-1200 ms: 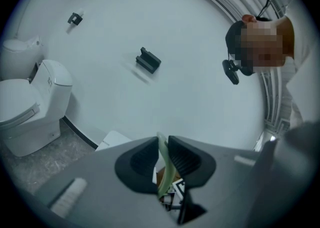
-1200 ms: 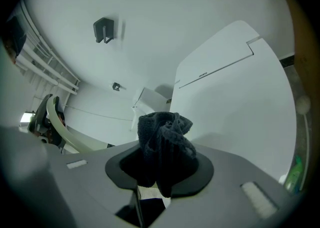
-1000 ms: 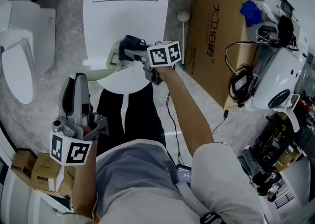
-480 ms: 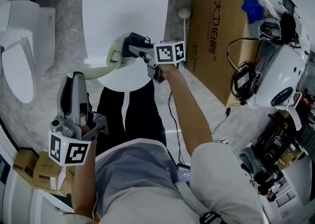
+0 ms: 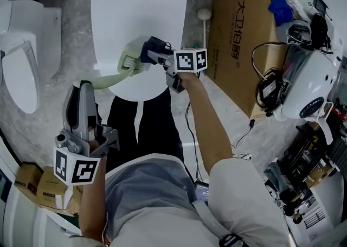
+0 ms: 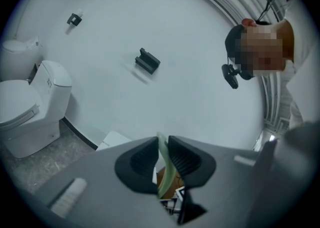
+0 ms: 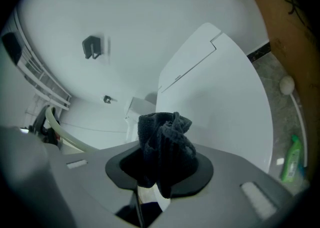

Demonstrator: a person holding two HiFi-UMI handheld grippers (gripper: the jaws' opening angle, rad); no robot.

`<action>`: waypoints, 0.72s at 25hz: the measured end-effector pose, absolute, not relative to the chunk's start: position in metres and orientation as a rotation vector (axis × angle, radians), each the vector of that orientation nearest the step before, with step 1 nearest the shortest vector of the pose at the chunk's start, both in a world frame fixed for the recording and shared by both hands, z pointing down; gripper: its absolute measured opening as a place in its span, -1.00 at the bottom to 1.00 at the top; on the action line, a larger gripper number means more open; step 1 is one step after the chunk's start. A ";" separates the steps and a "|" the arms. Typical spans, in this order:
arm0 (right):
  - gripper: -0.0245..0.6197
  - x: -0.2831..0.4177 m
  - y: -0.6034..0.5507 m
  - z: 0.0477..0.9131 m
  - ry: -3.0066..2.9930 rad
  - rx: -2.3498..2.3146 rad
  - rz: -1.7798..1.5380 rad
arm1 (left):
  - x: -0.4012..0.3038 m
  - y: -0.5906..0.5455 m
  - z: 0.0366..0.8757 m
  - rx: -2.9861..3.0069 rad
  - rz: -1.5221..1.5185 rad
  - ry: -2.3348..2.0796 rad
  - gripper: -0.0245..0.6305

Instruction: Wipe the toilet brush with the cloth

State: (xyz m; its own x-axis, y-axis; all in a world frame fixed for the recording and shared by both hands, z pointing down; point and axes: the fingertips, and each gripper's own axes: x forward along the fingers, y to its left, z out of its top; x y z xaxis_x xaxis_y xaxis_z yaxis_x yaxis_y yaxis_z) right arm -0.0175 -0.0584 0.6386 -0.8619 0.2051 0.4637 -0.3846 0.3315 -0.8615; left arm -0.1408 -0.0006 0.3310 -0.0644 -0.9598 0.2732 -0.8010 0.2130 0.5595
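Note:
The toilet brush [image 5: 123,65] is pale green, and its curved handle rises from my left gripper [image 5: 82,85] toward the white toilet lid [image 5: 135,1]. In the left gripper view the jaws are shut on the thin green handle [image 6: 163,168]. My right gripper [image 5: 157,55], with its marker cube, is shut on a dark bunched cloth [image 5: 152,49], which presses against the brush's head end. In the right gripper view the cloth [image 7: 164,142] fills the jaws, and the brush handle [image 7: 60,133] curves at the left.
A second toilet [image 5: 21,50] stands at the left. A large cardboard box [image 5: 238,34] leans at the right, with a white-knobbed stick [image 5: 204,17] beside it. A green bottle [image 7: 290,159] stands on the floor. Small cartons [image 5: 38,186] sit at the lower left and cluttered equipment [image 5: 303,88] at the right.
My right gripper and the cloth have shifted slightly right and up along the brush's head end. The left gripper has barely moved.

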 end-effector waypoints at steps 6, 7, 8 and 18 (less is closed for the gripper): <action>-0.58 -0.013 -0.055 0.659 -2.043 0.220 1.559 | -0.141 -0.002 0.331 1.632 -0.349 -1.899 -0.93; -0.58 -0.013 -0.056 0.661 -2.041 0.228 1.563 | -0.141 -0.002 0.331 1.632 -0.349 -1.899 -0.93; -0.58 -0.013 -0.057 0.663 -2.040 0.232 1.557 | -0.141 -0.002 0.331 1.633 -0.350 -1.899 -0.93; -0.58 -0.011 -0.065 0.681 -2.029 0.223 1.343 | -0.140 -0.002 0.331 1.635 -0.349 -1.900 -0.93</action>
State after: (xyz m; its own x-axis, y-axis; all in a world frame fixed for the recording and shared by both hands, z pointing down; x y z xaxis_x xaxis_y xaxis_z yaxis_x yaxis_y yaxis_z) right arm -0.0108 -0.0645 0.6811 -0.7511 0.2199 0.6225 -0.4871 0.4519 -0.7473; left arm -0.1404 -0.0021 0.3315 -0.0599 -0.9613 0.2690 -0.8032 0.2064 0.5588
